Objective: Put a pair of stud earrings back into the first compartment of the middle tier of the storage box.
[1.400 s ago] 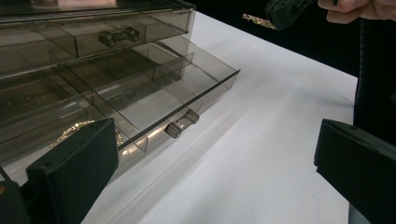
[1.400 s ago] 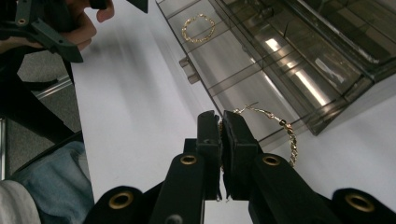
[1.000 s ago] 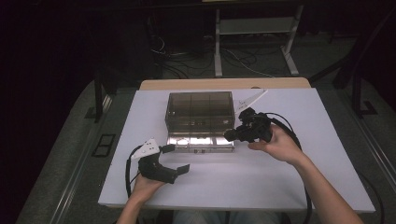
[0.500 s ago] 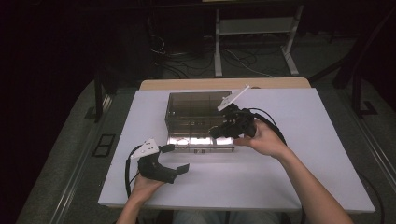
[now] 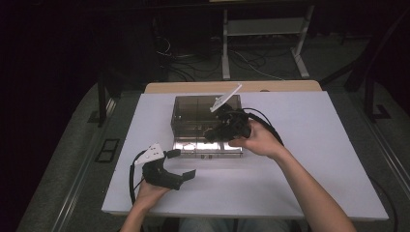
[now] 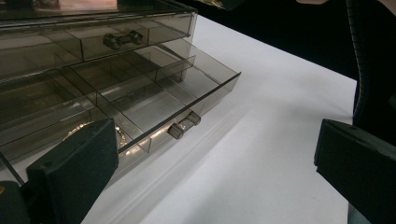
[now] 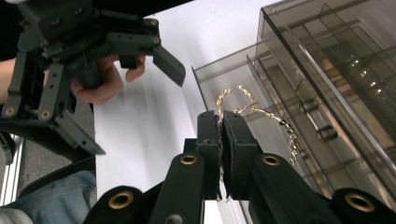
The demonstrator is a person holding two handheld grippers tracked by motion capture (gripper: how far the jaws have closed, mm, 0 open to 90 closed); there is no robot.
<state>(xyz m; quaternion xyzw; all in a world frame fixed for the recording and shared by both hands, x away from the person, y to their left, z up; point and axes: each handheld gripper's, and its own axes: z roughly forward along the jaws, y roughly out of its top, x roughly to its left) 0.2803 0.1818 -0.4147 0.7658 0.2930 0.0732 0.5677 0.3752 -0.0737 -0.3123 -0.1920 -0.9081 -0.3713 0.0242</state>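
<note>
A smoked clear drawer box (image 5: 193, 108) stands at the table's middle, its bottom drawer (image 5: 232, 151) pulled out toward me. My right gripper (image 5: 209, 137) hovers over that drawer, shut on a gold chain (image 7: 285, 128) that loops past its fingertips (image 7: 233, 121) above the drawer's end compartment (image 7: 210, 74). My left gripper (image 5: 183, 163) rests on the table at the front left, open and holding nothing. In the left gripper view the left gripper (image 6: 215, 140) faces the open drawer (image 6: 187, 88), where something gold (image 6: 122, 137) glints beside its left jaw.
The white table (image 5: 314, 159) has bare room on the right and along the front edge. Upper drawers of the box (image 6: 93, 28) are closed. Black cables (image 5: 268, 123) trail from the right gripper. Dark floor, cables and a metal stand (image 5: 261, 43) lie beyond the table.
My right hand has moved left with its shut gripper, from the box's right side to above the open drawer. The left hand has stayed put.
</note>
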